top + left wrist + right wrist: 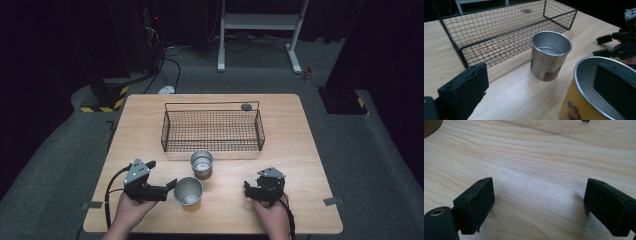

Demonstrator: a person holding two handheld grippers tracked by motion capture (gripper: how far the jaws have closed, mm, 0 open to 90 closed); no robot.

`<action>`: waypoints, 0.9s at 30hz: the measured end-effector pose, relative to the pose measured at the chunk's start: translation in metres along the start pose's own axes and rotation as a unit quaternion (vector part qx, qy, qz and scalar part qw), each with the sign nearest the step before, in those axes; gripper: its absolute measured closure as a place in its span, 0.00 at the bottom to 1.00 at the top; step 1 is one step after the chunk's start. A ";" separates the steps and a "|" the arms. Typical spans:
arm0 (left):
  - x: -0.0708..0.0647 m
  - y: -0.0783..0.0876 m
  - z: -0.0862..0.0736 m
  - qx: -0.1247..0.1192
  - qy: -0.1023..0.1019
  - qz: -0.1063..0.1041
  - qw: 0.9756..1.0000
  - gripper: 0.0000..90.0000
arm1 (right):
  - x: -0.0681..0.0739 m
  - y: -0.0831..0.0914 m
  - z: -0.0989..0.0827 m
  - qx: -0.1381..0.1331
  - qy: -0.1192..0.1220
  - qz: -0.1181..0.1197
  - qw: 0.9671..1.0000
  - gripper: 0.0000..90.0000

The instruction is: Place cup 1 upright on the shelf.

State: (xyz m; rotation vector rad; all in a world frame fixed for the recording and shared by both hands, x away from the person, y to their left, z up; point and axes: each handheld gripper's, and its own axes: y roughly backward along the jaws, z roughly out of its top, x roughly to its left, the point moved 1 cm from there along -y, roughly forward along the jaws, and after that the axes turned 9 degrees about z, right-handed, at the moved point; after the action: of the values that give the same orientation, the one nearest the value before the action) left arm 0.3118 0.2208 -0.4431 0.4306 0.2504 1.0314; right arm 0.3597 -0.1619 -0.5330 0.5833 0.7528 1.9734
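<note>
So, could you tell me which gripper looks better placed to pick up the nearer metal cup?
Left, probably. The left gripper already has one jaw inside the nearer cup, straddling its rim, while the right gripper sits open over bare table.

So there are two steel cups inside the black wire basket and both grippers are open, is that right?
Not quite. The two steel cups, the farther shiny one and the nearer yellow-sided one, stand on the wooden table in front of the black wire basket, as the high view shows. Both grippers are open.
</note>
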 end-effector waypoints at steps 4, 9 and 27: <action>-0.008 0.000 0.001 -0.004 0.002 -0.017 1.000 0.01 | 0.000 0.000 0.000 0.000 0.000 0.000 1.000 0.11; -0.017 -0.001 0.002 -0.005 -0.004 -0.034 0.999 0.00 | 0.000 0.000 0.000 0.000 0.000 0.000 1.000 0.11; -0.041 -0.003 0.003 -0.017 -0.009 -0.068 0.998 0.00 | 0.000 0.000 0.000 0.000 0.000 0.000 1.000 0.11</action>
State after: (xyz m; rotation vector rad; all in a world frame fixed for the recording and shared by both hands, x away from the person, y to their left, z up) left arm 0.2950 0.1827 -0.4423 0.3868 0.2427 0.8980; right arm 0.3597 -0.1619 -0.5330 0.5830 0.7531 1.9733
